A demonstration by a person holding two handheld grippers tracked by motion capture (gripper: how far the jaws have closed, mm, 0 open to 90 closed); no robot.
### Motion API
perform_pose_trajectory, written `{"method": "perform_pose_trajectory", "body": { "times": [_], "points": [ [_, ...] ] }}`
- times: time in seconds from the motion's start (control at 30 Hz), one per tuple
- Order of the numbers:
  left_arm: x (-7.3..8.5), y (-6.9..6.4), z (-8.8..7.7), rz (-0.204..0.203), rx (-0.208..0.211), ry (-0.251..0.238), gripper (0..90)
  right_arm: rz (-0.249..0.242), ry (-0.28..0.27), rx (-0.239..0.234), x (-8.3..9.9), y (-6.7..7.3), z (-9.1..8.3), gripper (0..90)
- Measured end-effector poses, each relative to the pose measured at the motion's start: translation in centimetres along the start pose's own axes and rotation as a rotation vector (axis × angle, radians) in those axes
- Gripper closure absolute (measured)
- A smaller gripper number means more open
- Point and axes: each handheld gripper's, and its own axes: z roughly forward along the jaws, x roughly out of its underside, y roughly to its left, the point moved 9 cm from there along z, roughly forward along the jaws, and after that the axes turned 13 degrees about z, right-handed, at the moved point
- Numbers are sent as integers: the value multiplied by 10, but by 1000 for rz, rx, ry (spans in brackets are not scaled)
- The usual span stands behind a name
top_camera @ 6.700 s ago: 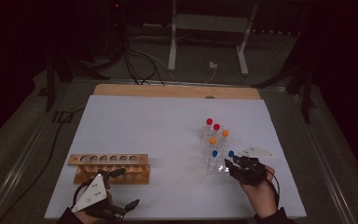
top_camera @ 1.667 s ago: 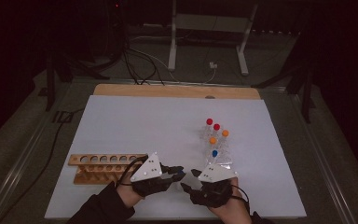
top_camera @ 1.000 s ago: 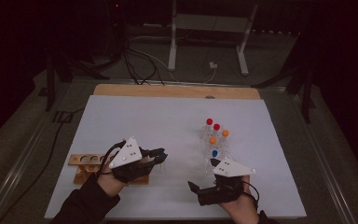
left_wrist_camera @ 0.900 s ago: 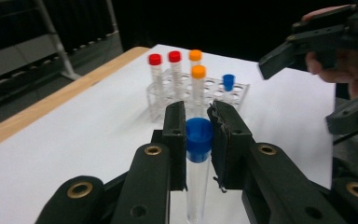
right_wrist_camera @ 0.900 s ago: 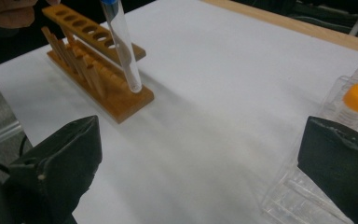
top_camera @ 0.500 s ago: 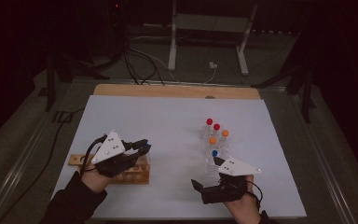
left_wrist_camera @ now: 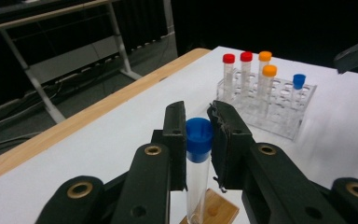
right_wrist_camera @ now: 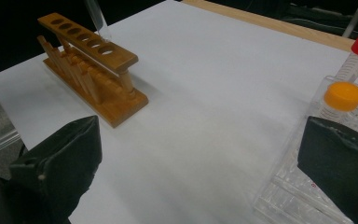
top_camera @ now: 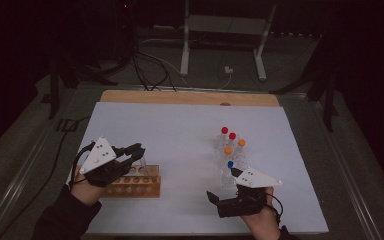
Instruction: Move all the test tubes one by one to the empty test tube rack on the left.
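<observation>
My left gripper is shut on a clear tube with a blue cap, its pads pressing on the cap. It holds the tube upright over the right end of the wooden rack. In the right gripper view, the tube's lower end hangs just above the wooden rack's row of holes. My right gripper stands open with nothing between its jaws, low over the white sheet, in front of the clear plastic rack.
The clear rack holds two red-capped, two orange-capped and one blue-capped tube. A white sheet covers the wooden tabletop. Cables and a metal stand lie beyond the table's far edge.
My left hand has carried the blue-capped tube leftward from the middle of the table to above the wooden rack. The right hand has stayed in place, open.
</observation>
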Motion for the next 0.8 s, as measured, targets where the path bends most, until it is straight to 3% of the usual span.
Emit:
{"method": "perform_pose_trajectory", "body": {
  "times": [0.57, 0.8],
  "points": [
    [37, -13, 15, -33, 39, 86, 780, 6, 1, -4, 1, -2, -2, 0],
    [54, -17, 19, -64, 49, 120, 779, 9, 1, -5, 1, -3, -2, 0]
  ]
}}
